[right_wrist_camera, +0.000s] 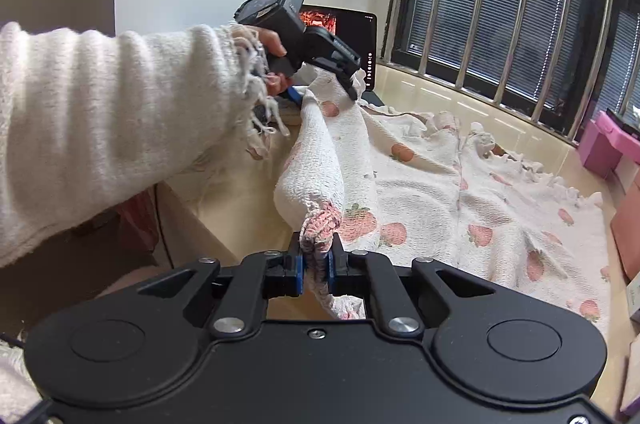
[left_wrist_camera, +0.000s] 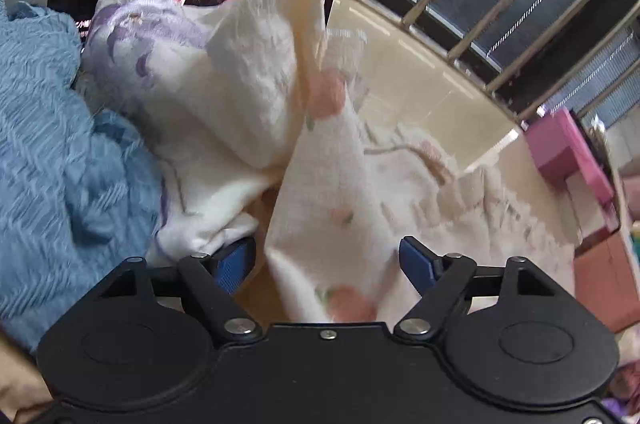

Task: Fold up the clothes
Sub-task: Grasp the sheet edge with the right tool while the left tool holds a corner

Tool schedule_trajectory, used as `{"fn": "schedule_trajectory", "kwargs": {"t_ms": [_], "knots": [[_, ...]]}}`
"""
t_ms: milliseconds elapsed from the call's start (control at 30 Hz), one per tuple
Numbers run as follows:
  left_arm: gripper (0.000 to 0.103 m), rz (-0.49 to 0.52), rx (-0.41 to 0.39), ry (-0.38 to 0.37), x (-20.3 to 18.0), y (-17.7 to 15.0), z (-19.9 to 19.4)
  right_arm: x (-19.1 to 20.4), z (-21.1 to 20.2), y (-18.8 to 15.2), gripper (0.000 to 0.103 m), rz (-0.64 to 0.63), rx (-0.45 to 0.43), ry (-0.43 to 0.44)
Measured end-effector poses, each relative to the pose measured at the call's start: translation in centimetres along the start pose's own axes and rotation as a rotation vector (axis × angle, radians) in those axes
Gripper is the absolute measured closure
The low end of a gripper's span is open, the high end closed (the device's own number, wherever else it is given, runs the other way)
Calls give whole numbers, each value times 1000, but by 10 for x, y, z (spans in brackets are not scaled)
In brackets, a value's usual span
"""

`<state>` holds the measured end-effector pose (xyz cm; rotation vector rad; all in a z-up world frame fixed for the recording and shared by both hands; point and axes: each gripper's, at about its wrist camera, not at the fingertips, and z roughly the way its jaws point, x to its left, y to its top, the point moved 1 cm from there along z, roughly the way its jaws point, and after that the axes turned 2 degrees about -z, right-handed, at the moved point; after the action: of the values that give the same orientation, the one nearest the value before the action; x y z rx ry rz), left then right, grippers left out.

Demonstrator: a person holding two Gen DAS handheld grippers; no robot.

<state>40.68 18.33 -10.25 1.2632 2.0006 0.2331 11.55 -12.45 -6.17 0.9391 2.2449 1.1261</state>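
White strawberry-print garment pinched in right gripper

Window daylight; fisheye warp, cloth slightly blurred.

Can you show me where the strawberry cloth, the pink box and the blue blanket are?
strawberry cloth (right_wrist_camera: 440,192), right wrist view, on its flat spread-out middle.
pink box (right_wrist_camera: 600,148), right wrist view, on its front side.
blue blanket (left_wrist_camera: 44,144), left wrist view, on its wrinkled top.
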Motion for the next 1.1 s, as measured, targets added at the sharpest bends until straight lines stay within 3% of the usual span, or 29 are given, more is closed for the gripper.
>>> {"fn": "schedule_trajectory", "kwargs": {"t_ms": [67, 167, 233, 333, 600, 733, 800, 967, 1100], "knots": [[27, 15, -22, -3, -4, 6, 0, -4, -3, -1, 93, 16, -4, 16], [45, 72, -59, 54, -13, 9, 0, -7, -5, -3, 93, 24, -3, 19], [84, 101, -80, 108, -19, 10, -1, -9, -5, -5, 93, 28, -1, 23], [101, 131, -104, 122, -23, 11, -5, -10, -5, -7, 93, 29, 3, 24], [102, 151, -169, 104, -38, 19, -55, -19, -13, -14, 93, 39, 18, 42], [102, 69, -167, 52, -44, 29, -81, -34, -21, -15, 93, 146, -3, 123], [102, 76, -176, 39, -62, 34, -93, -45, -26, -15, 93, 223, -38, 158], [102, 195, -225, -7, -158, 43, -102, -87, -40, -29, 93, 438, -125, 203], [102, 313, -178, 2, -257, 23, -66, -131, -44, -55, 93, 609, -160, 182]]}}
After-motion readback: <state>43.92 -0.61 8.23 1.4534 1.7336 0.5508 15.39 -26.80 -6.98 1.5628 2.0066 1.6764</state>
